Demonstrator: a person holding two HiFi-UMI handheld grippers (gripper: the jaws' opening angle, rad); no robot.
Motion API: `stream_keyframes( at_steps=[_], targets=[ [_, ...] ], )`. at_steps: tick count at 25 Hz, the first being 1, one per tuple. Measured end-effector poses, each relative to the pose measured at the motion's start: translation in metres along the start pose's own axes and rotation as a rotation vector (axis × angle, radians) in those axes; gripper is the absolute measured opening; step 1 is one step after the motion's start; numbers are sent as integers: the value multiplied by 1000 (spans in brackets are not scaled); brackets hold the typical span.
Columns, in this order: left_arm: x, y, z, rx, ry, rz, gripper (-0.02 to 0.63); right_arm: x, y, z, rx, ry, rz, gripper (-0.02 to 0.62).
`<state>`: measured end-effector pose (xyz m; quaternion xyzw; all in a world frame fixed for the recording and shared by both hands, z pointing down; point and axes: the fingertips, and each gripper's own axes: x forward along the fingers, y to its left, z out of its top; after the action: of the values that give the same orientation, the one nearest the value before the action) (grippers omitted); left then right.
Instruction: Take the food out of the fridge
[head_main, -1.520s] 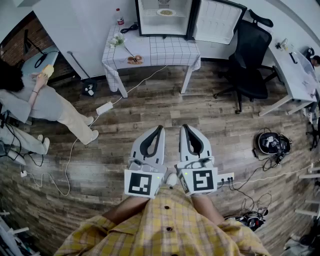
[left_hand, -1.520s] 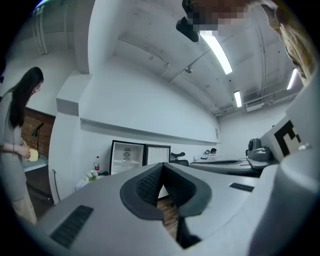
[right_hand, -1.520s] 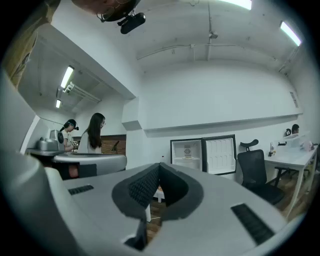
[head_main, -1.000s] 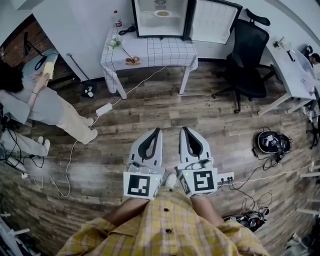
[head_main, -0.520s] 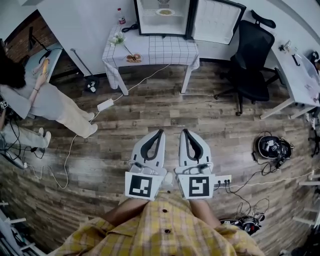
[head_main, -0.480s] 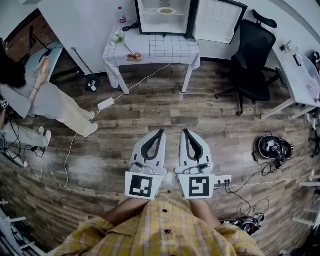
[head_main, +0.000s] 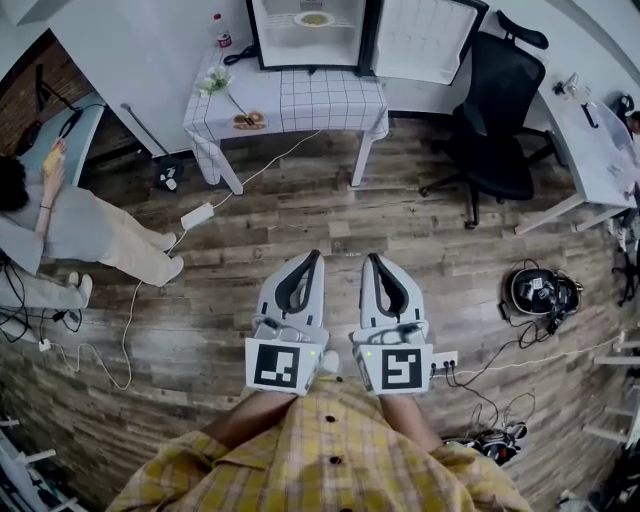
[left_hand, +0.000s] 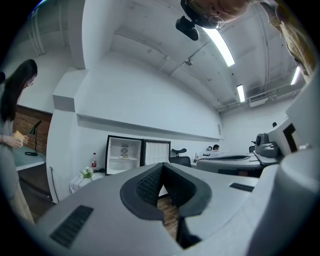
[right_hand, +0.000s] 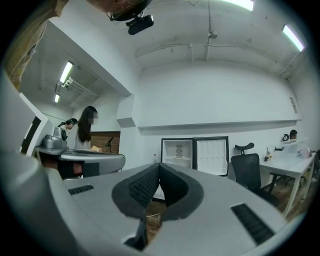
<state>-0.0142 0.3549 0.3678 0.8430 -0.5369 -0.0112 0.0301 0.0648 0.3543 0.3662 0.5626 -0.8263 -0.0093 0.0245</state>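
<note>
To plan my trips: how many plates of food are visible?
2: one plate on a shelf in the open fridge, a second plate on the checked table; more may be hidden.

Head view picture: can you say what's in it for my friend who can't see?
Seen from above, a person in a yellow checked shirt holds a left claw and a right claw, both shut and empty, over a wooden floor. Far ahead, a small fridge stands open on a table with a checked cloth, a plate of food inside.
</note>
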Motion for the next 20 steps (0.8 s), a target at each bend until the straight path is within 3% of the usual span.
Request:
stream_keyframes(
  at_steps=[11, 20],
  targets=[
    [121, 71, 8, 2, 7, -3, 6, 135, -43, 0, 58, 2, -6, 7],
    [189, 124, 18, -9, -7, -17, 6, 222, -54, 12, 43, -2, -11, 6]
  ],
)
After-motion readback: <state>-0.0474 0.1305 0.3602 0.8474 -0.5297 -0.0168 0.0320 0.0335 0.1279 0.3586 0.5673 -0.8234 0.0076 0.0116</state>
